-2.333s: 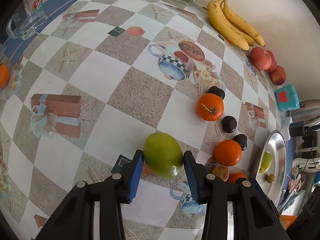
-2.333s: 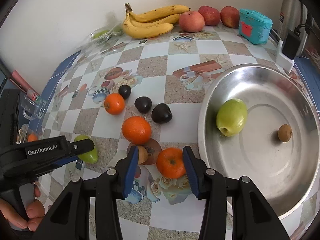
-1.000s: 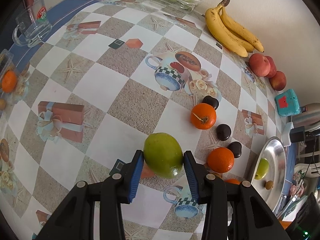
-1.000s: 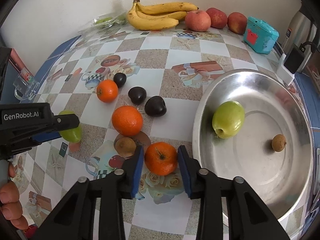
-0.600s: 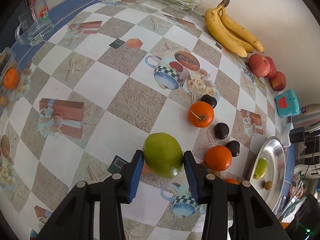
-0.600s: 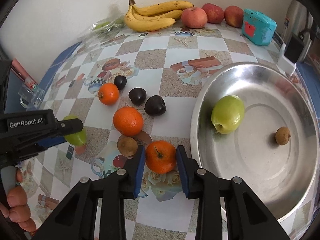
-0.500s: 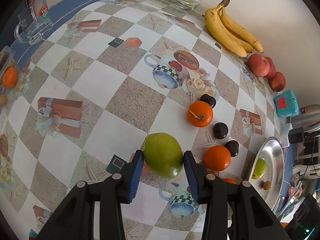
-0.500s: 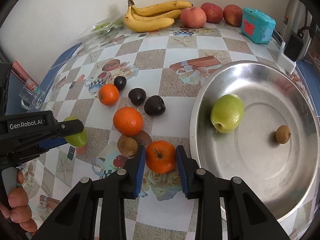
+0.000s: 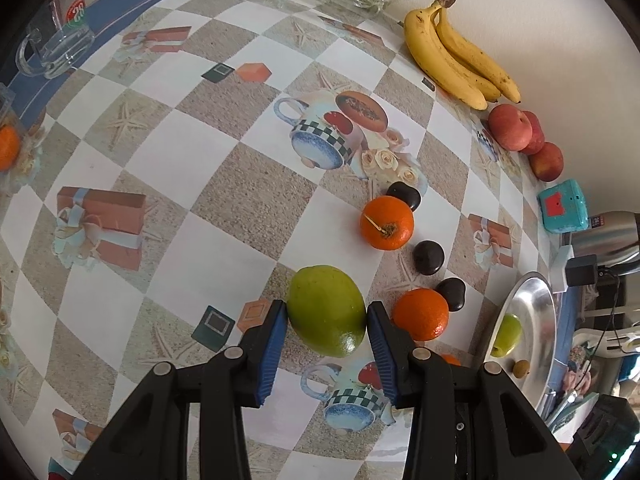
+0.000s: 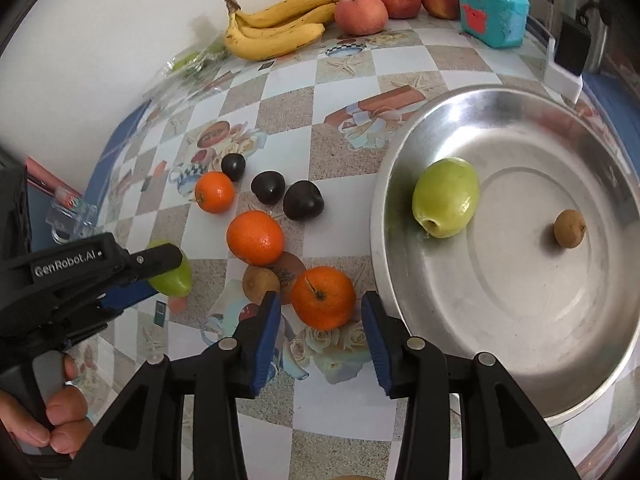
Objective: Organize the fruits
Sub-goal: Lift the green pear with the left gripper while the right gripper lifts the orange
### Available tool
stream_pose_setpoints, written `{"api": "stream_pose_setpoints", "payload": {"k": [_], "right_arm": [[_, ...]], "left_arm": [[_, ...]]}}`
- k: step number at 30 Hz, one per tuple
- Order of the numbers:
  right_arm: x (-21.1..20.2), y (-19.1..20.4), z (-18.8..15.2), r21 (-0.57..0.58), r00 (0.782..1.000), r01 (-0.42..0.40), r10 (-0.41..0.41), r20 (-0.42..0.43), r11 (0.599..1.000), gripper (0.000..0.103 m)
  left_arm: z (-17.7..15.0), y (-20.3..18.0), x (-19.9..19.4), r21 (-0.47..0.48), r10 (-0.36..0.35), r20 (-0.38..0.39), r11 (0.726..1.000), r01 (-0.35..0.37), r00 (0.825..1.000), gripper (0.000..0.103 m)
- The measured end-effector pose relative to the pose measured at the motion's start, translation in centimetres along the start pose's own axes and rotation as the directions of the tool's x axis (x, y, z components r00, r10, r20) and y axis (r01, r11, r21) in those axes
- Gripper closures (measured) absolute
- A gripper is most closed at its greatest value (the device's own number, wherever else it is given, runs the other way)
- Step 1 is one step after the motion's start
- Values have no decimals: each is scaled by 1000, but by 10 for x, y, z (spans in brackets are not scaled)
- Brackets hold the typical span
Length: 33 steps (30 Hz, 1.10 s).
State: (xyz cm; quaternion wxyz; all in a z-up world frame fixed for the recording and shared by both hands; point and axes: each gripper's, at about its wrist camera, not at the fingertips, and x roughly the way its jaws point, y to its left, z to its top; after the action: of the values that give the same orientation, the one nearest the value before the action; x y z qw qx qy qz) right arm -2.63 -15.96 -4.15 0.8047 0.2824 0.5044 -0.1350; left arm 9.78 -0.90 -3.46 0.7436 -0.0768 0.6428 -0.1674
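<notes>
- A clear glass mug (image 9: pixel 56 46) stands far to the left on the surface (image 9: pixel 120 144), which has a checkered cloth with pictures of teacups and gift boxes.
- A person's hand (image 10: pixel 52 416) holds the handle of the left claw (image 9: pixel 326 330).
- The left claw is closed on a green fruit (image 9: pixel 326 314). Both blue pads touch its sides, one on each side.
- A small brown fruit (image 10: pixel 260 282) lies just to the left of the right claw (image 10: pixel 320 320).
- The right claw is opening. An orange (image 10: pixel 323 297) sits between its pads on the surface. There is a gap on both sides, so the pads are not pressing on it.
- A bigger orange (image 10: pixel 255 237) lies a little farther away, and a smaller orange (image 10: pixel 214 192) lies far and to the left of that one.
- Three dark plums (image 10: pixel 303 200) lie in a row near these oranges.
- A bunch of bananas (image 10: pixel 276 24) rests far away against the wall.
- Three red apples (image 10: pixel 360 14) sit to the right of the bananas, and a teal box (image 10: pixel 492 16) sits to their right.
- A big silver bowl (image 10: pixel 500 360) stands on the right. Inside it are a green apple (image 10: pixel 446 202) and, well apart to its right, a little brown fruit (image 10: pixel 569 228).
</notes>
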Motion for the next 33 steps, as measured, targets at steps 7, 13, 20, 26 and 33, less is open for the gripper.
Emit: {"api": "stream_pose_setpoints", "payload": {"k": [7,13,20,26,33], "right_arm": [[-1,4,-3,42,999,-26,27,-18,999,60],[3,9,-3,16,998,55,-55,-7,998,60],[12,3,-11,47,994,83,-80,-73,995,60],[18,3,0,85,1000,22,-20,-23,996,59],[25,14,7,22,997,57,-58,42,998,58]], "left_arm": [[0,-1,2,-1,-7,-7,1000,7,1000,59],[1,0,7,-13,-11,-20,1000,11,1000,59],[3,1,12,-20,2,-26,1000,-2,1000,59],[4,2,12,-24,7,-27,1000,-8,1000,59],[5,4,14,-33,6,-30,999,-7,1000,59]]}}
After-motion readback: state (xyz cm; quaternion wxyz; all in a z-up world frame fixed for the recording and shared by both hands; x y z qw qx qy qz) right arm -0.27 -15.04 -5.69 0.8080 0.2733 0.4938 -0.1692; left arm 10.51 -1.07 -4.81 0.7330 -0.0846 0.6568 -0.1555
